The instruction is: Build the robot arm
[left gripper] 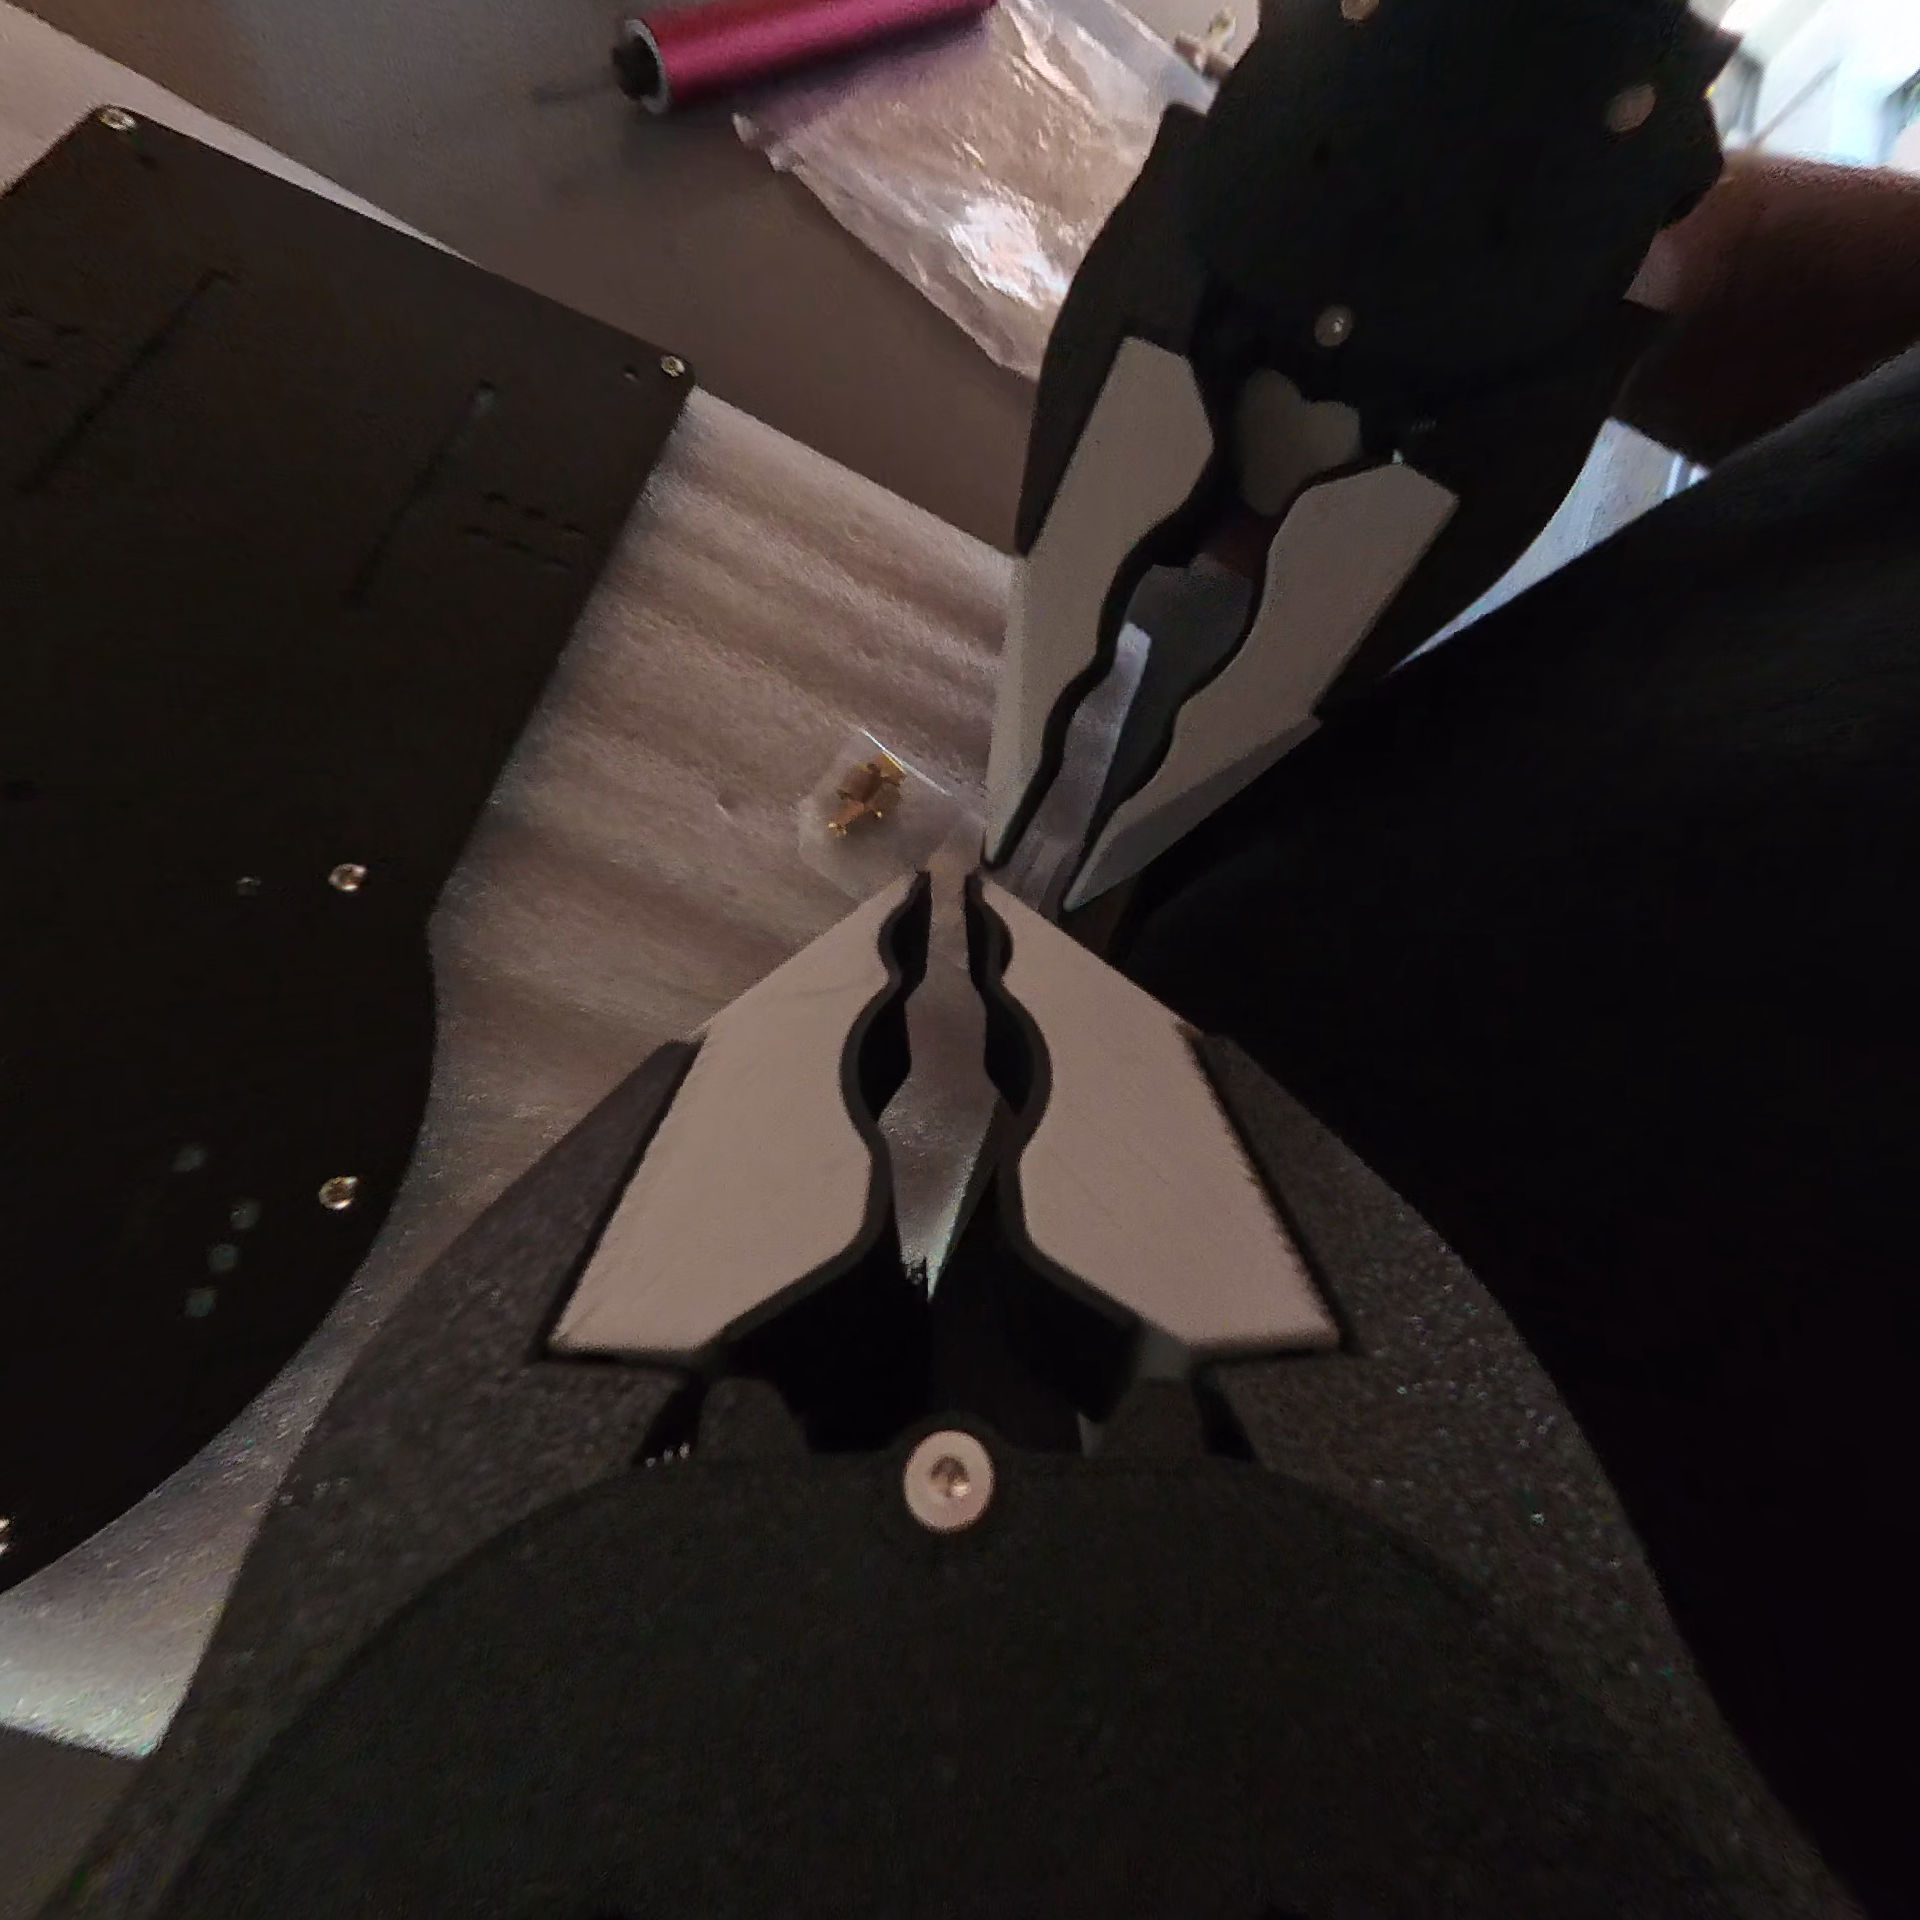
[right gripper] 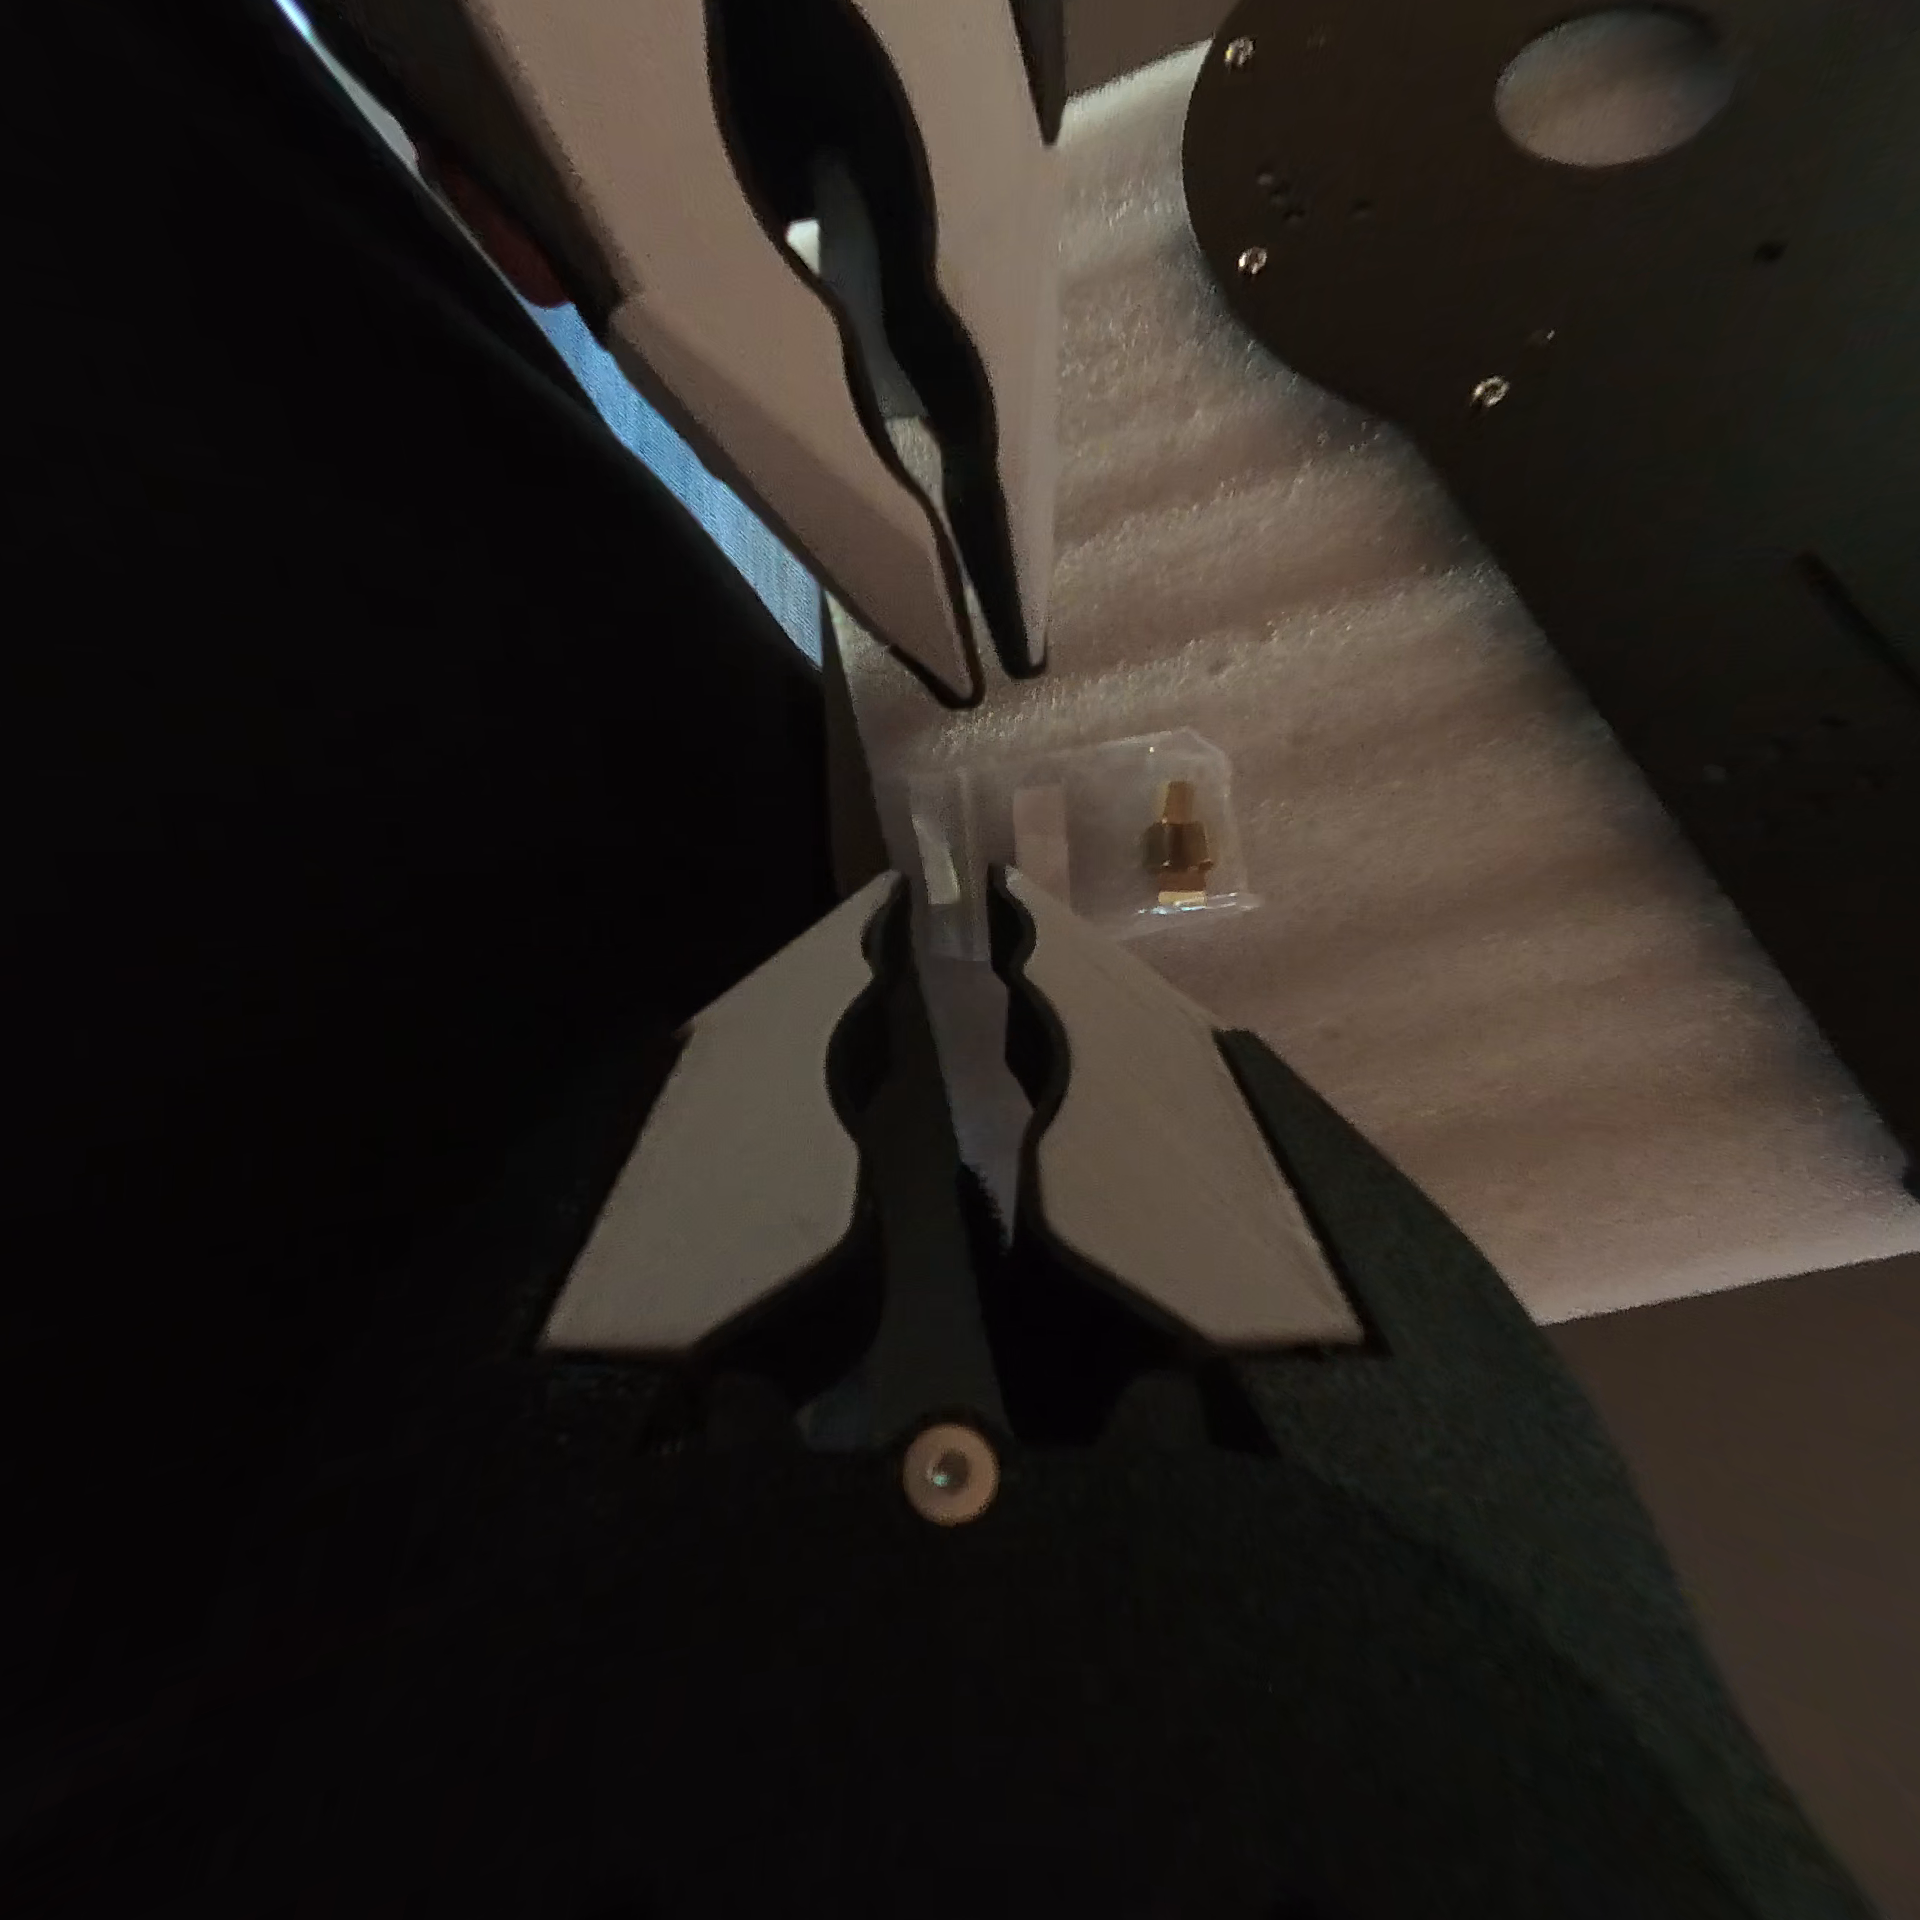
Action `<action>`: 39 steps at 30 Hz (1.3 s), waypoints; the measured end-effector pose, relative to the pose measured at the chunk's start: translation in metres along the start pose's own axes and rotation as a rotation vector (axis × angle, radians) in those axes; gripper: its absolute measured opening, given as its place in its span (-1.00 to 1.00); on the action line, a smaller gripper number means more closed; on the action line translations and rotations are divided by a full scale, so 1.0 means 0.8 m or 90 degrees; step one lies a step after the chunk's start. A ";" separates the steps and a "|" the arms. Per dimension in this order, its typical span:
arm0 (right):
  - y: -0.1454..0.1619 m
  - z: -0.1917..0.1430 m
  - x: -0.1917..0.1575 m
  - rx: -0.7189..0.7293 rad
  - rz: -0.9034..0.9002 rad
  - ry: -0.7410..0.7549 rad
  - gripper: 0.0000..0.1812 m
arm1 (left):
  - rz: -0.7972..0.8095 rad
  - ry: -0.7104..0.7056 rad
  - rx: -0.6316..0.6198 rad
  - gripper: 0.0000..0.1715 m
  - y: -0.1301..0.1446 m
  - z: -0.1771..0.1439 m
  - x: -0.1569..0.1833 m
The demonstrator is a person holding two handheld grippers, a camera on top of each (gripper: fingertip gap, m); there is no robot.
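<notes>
We cannot tell whether the left gripper [left gripper: 943,883] or the right gripper [right gripper: 951,883] actually pinches the clear bag [right gripper: 1091,842], since its edge blurs at both sets of tips. The brass parts [right gripper: 1174,842] inside are too small to count, and a large black mass [left gripper: 1558,1039] hides everything on one side. The black plate [left gripper: 260,623] runs off the frame edge, as do the pink tube [left gripper: 790,42] and the foil bag [left gripper: 966,177].
</notes>
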State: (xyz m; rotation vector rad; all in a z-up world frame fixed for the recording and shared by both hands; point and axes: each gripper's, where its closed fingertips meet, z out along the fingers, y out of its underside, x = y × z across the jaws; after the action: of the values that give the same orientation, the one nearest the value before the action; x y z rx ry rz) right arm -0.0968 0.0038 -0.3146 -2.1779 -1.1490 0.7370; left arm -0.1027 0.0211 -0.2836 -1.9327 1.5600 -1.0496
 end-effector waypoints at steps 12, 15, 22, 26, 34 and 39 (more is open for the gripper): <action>-0.059 -0.051 0.008 0.207 0.163 -0.044 -1.00 | 0.125 -0.048 0.052 -0.77 -0.019 -0.007 -0.005; -0.077 -0.068 0.003 0.266 0.200 -0.091 -1.00 | 0.129 -0.025 0.133 -0.86 -0.046 -0.016 0.001; -0.095 -0.084 -0.012 0.322 0.221 -0.157 -1.00 | 0.129 0.012 0.184 -0.74 -0.063 -0.025 0.010; -0.101 -0.085 -0.021 0.337 0.224 -0.186 -1.00 | 0.112 0.080 0.209 -0.78 -0.067 -0.030 0.022; -0.105 -0.096 -0.020 0.342 0.215 -0.184 -1.00 | 0.104 0.114 0.230 -0.67 -0.076 -0.049 0.022; -0.116 -0.106 -0.030 0.328 0.185 -0.229 -1.00 | 0.130 0.176 0.236 -0.54 -0.084 -0.050 0.046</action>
State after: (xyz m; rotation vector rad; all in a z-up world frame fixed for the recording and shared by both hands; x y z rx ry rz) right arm -0.1006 0.0085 -0.1865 -1.8244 -0.6932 1.4223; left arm -0.0892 0.0087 -0.1994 -1.3969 1.5308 -1.4432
